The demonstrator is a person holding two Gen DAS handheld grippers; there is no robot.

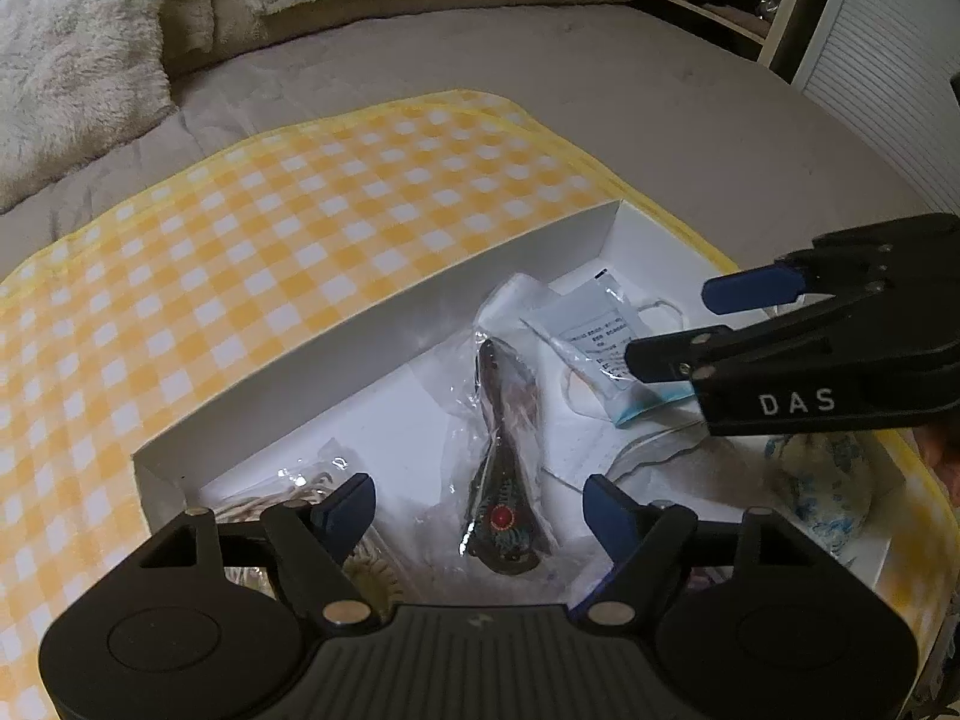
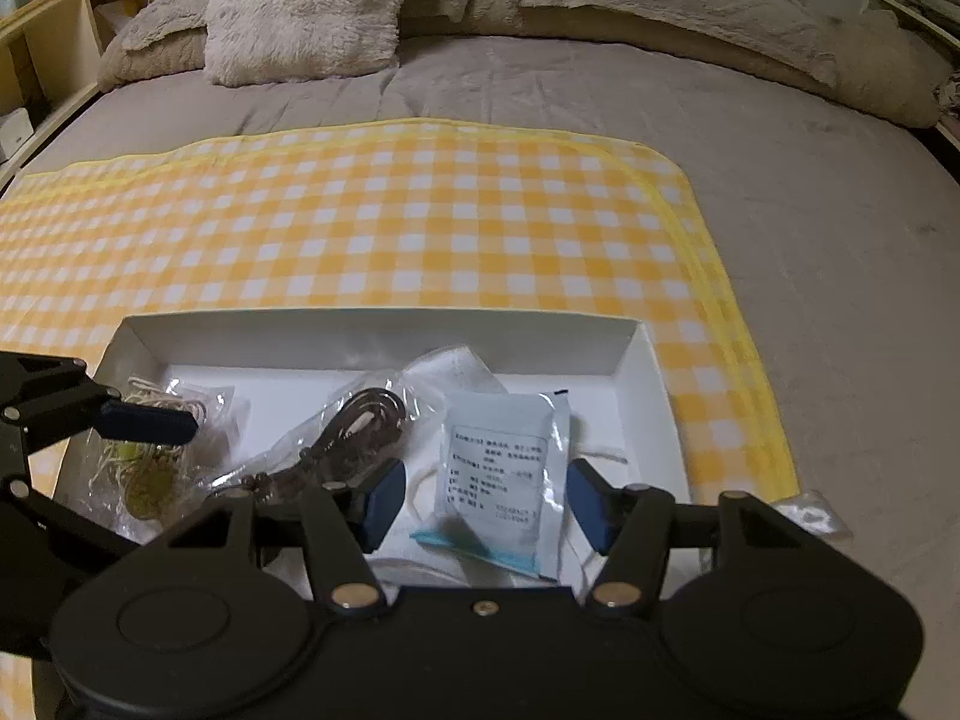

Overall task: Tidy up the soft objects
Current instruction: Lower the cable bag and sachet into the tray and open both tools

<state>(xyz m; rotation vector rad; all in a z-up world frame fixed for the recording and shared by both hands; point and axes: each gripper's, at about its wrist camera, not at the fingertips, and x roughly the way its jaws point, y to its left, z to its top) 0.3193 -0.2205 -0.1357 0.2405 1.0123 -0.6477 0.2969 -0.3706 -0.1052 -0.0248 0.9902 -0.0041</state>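
A shallow white box [image 1: 360, 330] [image 2: 384, 324] lies on a yellow checked cloth [image 2: 420, 210] and holds bagged soft items. My left gripper [image 1: 480, 510] is open, and a clear bag with a dark beaded ornament [image 1: 504, 468] [image 2: 360, 420] lies below the gap, untouched by the pads. My right gripper [image 2: 485, 504] [image 1: 684, 327] is open over a white labelled mask packet [image 2: 504, 468] [image 1: 600, 336], its pads clear of it. A bag of cream cord [image 2: 150, 468] [image 1: 288, 492] sits at the box's left end, under one blue finger [image 2: 150, 423] of the left gripper.
The cloth is spread on a grey bed [image 2: 780, 192] with fluffy pillows [image 2: 306, 6] at its head. A blue floral fabric piece [image 1: 828, 480] lies in the box's right end. A small clear bag [image 2: 810, 510] lies outside the box. Shelves [image 2: 54, 54] stand beside the bed.
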